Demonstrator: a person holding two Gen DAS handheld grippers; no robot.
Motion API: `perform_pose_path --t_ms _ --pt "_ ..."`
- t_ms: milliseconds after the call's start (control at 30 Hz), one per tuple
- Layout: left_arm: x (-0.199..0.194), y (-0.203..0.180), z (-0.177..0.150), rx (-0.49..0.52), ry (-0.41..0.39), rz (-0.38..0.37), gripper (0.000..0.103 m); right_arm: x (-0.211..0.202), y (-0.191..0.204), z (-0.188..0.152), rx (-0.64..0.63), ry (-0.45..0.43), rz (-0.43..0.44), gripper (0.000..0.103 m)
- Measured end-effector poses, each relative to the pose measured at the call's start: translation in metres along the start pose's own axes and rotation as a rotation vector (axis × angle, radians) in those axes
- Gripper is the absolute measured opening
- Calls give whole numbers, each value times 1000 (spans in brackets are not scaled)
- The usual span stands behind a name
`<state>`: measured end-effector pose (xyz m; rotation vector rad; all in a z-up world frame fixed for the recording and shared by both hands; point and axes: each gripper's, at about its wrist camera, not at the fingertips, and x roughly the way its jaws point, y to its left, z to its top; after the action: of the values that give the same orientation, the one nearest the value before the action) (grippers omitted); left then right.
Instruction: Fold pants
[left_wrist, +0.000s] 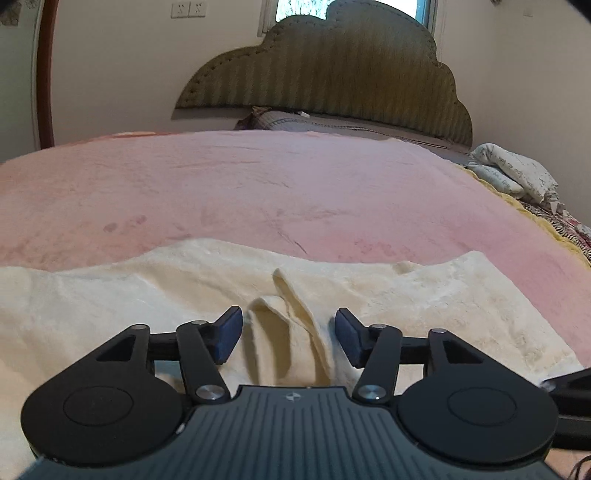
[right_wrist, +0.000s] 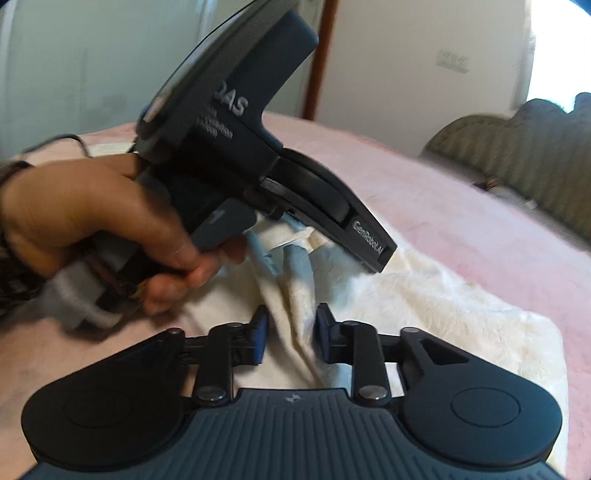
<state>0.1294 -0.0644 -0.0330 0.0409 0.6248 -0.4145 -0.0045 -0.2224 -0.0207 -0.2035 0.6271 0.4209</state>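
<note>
Cream fleece pants (left_wrist: 155, 295) lie spread on a pink blanket (left_wrist: 258, 184) on the bed. My left gripper (left_wrist: 288, 338) is open, its blue pads either side of a raised fold of the cloth. In the right wrist view the same pants (right_wrist: 443, 306) lie under my right gripper (right_wrist: 290, 338), whose jaws stand partly open around a bunched ridge of cloth. The left gripper's dark body (right_wrist: 258, 166), held by a hand (right_wrist: 110, 221), sits just beyond it over the pants' edge.
A padded olive headboard (left_wrist: 332, 74) stands at the far end of the bed with a grey pillow (left_wrist: 295, 122) below it. A white patterned bundle (left_wrist: 513, 173) lies at the bed's right edge. A wooden door frame (left_wrist: 44, 74) is at the left.
</note>
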Motion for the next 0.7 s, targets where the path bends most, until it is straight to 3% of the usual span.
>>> perform_pose_path --t_ms 100,200,267,300,367,400,533,567,633,700 --pt "-10 5 11 15 -61 91 62 -37 -34 8 99 -70 62 28" --pt "-13 -2 23 52 -85 73 63 -53 -74 10 198 -114 -99 28" --pt "-6 -13 24 111 -43 22 70 -42 -102 5 256 -56 -250 28" --pt "1 -17 22 138 -14 3 75 -33 -113 1 286 -10 -297 28" --pt "20 -22 13 184 60 7 74 -5 -130 -14 345 126 -360 28" --pt "24 -21 8 184 78 24 74 2 -132 -20 351 149 -355 28" --pt "-1 -19 5 179 19 25 75 -25 -110 -20 315 79 -399 28" --pt "-7 -21 3 199 11 12 77 -29 -104 -18 309 63 -378 28" --pt "-12 -27 -5 255 33 -9 92 -33 -94 -15 308 54 -289 29" --pt "-2 -32 -17 313 81 3 94 -24 -85 -17 298 86 -229 30"
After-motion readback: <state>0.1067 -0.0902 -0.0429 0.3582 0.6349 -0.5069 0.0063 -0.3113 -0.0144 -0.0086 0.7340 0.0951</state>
